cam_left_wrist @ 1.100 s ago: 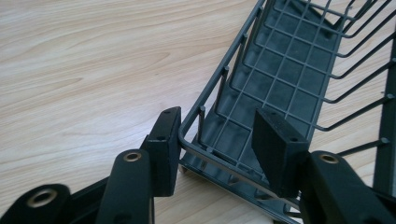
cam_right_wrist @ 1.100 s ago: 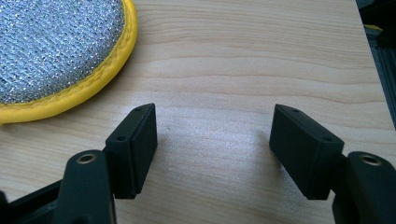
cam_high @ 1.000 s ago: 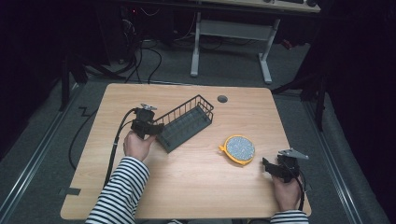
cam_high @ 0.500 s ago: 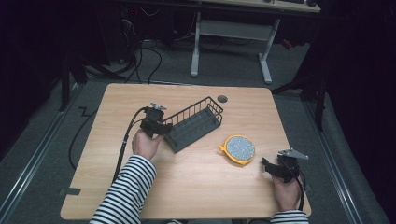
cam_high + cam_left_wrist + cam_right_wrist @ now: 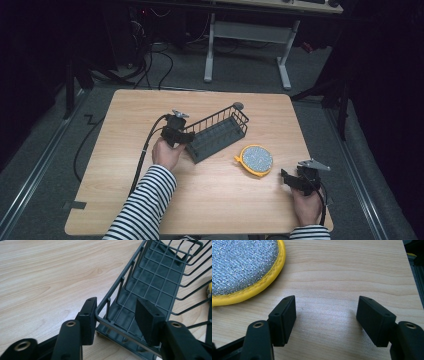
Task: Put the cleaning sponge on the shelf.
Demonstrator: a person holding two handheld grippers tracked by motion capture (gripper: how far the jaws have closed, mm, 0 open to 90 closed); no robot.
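A dark grey wire basket (image 5: 217, 132) lies slantwise on the wooden table (image 5: 125, 115). My left gripper (image 5: 186, 136) is at its near-left end. In the left gripper view the basket's (image 5: 155, 282) corner rim stands between the jaws of the left gripper (image 5: 116, 305), which have just been opening. One pad sits beside the wire and the other stands apart from it. A round yellow-rimmed scouring pad (image 5: 256, 159) lies to the right of the basket. My right gripper (image 5: 286, 176) rests open near the table's front right, short of the scouring pad (image 5: 239, 267), with bare wood between the jaws of the right gripper (image 5: 327, 302).
A black cable (image 5: 145, 150) trails from the left gripper across the table's left side to the floor. A small round grommet (image 5: 238, 105) sits in the table near its far edge. A white desk frame (image 5: 250, 40) stands beyond the table.
The left hand and the basket have slid to the right across the table. The left jaws have parted from the basket's rim. The right hand has stayed put.
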